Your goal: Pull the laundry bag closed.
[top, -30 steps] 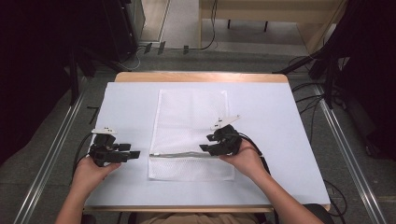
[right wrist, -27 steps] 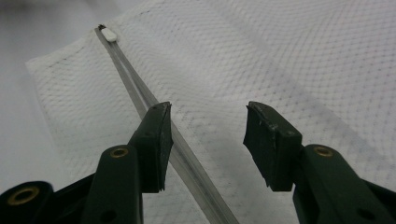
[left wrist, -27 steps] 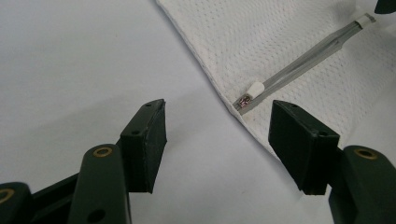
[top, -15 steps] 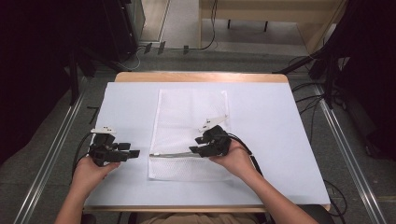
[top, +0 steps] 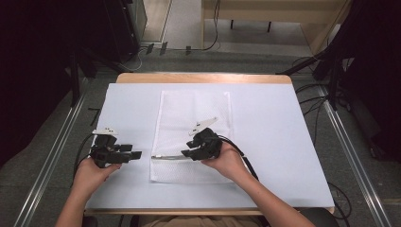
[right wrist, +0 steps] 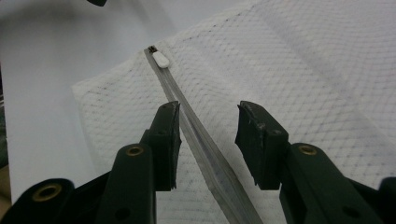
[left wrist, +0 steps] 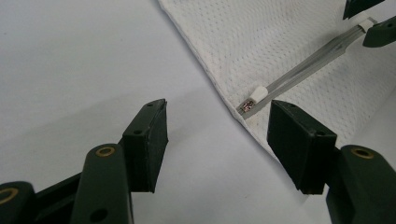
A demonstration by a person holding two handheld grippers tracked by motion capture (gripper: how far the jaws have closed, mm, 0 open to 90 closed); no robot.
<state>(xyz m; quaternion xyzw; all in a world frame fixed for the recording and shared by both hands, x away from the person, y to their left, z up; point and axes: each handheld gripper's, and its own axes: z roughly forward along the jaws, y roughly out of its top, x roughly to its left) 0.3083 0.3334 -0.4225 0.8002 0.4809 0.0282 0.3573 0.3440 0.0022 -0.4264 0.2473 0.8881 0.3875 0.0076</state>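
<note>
My left claw (top: 135, 154) sits with jaws apart over bare counter (top: 283, 142), just beside the near left corner of the white mesh bag (top: 194, 111). My right claw (top: 185, 155) straddles the grey zipper strip (top: 168, 157), which runs up between its spread jaws. The counter's right half and far left lie open for either hand.

Seen from above, two forearms reach in from six o'clock, each hand gripping a black two-jaw tool. The left hand (top: 92, 170) holds the left gripper (top: 135, 154) with jaws pointing toward three o'clock, parted wide in its own view. The right hand (top: 227, 161) angles the right gripper (top: 185, 153) toward nine o'clock, jaws also apart. A cable trails from each tool back along the wrist.
</note>
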